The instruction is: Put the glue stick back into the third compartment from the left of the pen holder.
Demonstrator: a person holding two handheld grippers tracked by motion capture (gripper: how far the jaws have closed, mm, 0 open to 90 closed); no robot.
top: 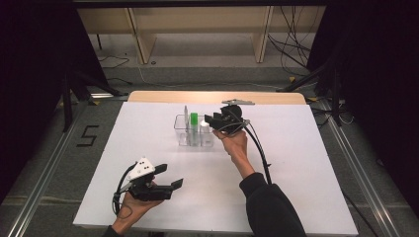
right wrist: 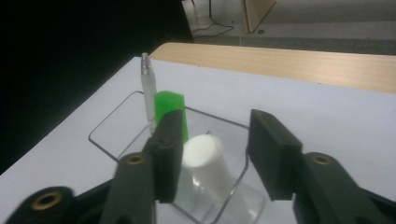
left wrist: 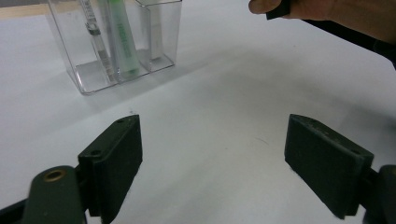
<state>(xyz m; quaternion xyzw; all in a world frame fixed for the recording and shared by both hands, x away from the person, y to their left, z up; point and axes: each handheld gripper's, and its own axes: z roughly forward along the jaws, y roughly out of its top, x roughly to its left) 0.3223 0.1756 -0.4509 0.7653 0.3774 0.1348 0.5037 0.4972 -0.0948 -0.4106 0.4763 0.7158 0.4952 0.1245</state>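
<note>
From above, my right gripper (top: 213, 122) sits just right of centre, hand raised from the lower right with the wrist bent so the jaws tip down over the clear organizer (top: 181, 134) in the middle of the frame. A white tube (top: 205, 133) stands in its right compartment, a green-capped tube (top: 193, 123) and a clear pen (top: 186, 118) to its left. My left gripper (top: 168, 177) rests at lower left, palm up under it, jaws wide and pointing right over the white table (top: 296, 163)

Along my left jaws they are spread far apart over bare table, nothing between; the organizer (left wrist: 154, 51) stands at upper left

Along my right jaws they are parted, released; the white tube (right wrist: 205, 161) stands between them at lower centre, leaning in its compartment, pads apart from it. The green cap (right wrist: 170, 109) and pen (right wrist: 148, 86) rise behind the left jaw
</note>
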